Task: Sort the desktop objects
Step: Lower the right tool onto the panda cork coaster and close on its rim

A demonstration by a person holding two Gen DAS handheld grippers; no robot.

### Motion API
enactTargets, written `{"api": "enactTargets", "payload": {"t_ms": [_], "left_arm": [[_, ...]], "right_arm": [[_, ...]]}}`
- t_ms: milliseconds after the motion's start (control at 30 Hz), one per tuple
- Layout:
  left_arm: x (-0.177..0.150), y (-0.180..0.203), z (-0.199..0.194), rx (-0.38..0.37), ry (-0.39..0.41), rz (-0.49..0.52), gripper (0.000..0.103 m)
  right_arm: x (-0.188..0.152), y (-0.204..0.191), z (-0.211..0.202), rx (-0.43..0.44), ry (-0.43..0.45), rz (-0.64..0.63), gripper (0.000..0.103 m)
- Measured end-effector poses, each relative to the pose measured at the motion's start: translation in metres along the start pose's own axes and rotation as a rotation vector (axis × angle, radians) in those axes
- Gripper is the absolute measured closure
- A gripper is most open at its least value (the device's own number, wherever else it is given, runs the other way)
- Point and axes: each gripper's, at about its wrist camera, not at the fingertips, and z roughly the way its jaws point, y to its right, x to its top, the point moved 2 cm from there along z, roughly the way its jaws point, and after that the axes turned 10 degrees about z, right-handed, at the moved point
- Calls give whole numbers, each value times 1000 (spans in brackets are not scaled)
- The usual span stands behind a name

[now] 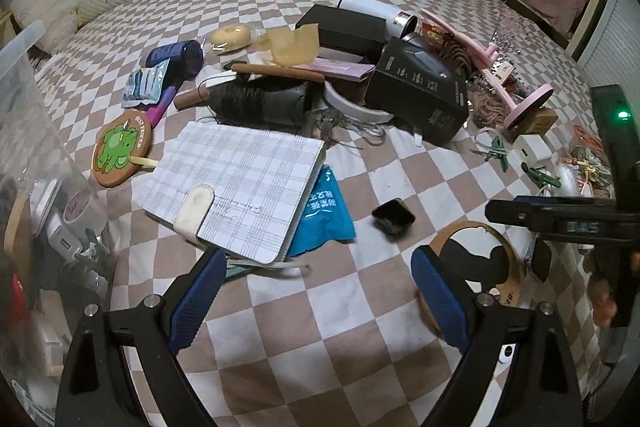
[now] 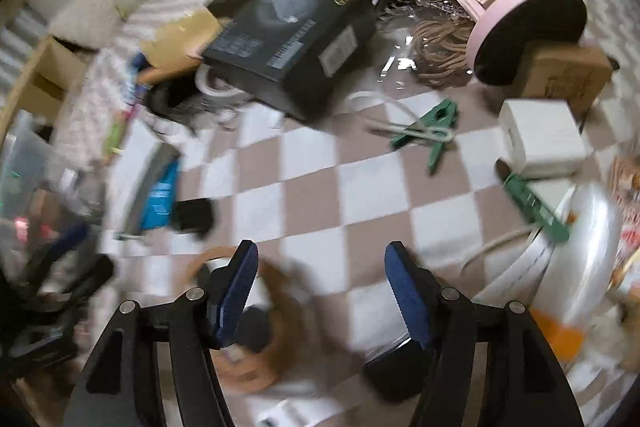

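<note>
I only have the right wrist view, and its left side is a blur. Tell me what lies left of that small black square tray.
Observer: A blue plastic packet lies just left of the small black square tray. A grey plaid notebook with a white clasp rests partly on top of it.
Operator: Report the left gripper.
Observer: The left gripper is open, with nothing between its blue pads, over the checked bedcover.
Operator: Name what sits left of the notebook.
Observer: A round cork coaster with a green elephant lies flat there, close to the notebook's edge.
</note>
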Motion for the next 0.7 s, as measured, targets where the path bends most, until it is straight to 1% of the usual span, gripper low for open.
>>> {"api": "enactTargets", "payload": {"t_ms": [100,233,333,467,500,600,667,700], "left_arm": [[0,-3,2,2,-6,-4,10],[-2,-5,1,-4,-15,-7,10],[-5,-4,2,9,-31,5,10],[-11,0,1,23,-50,33,10],[-13,0,1,31,-56,43,10],[-19,1,1,91,-79,91,10],[-23,0,2,135,-98,122,10],[-25,-1,2,160,-108,138,10]], "right_arm": [[-4,-4,9,-28,-14,-24,37],[-17,-25,8,-18,-39,-120,37],[-33,-41,12,-25,-60,-193,37],[-42,-56,8,-39,-60,-277,37],[-40,-55,4,-33,-47,-276,37],[-38,-51,-13,1,-15,-253,37],[-40,-49,-21,34,-21,-255,37],[-43,-50,-23,35,-22,-282,37]]}}
